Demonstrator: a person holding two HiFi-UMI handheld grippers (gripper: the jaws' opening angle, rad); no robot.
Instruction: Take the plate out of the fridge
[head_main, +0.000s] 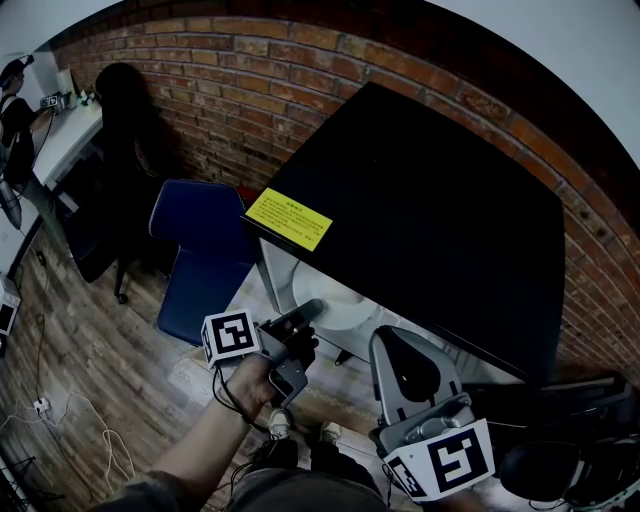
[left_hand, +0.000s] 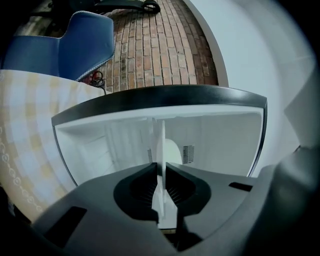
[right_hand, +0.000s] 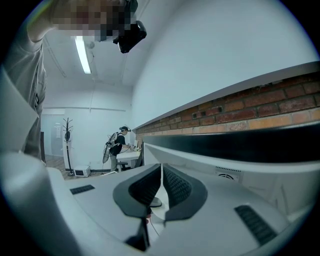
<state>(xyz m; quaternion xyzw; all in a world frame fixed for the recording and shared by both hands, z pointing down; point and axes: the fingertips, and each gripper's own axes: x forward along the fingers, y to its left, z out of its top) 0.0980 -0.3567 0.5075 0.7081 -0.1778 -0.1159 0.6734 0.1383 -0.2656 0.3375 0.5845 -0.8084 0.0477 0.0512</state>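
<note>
Grasp made, with left gripper (left_hand: 161, 172) jaws clamped on the plate (left_hand: 161, 142) inside the fridge (left_hand: 225, 135) at frame centre, right gripper (right_hand: 161, 170) jaws together and empty; next, probably 1 level pull outward.

Right gripper (right_hand: 161, 171) jaws together, brick wall (right_hand: 260, 107)

Plate (head_main: 338, 303) in fridge (head_main: 430, 210), chair (head_main: 197, 252) left of fridge, wall (head_main: 230, 90) behind

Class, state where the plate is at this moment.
In the head view the plate sits left of centre, in the mouth of the open fridge just under its black top, its rim pinched by the left gripper.
</note>
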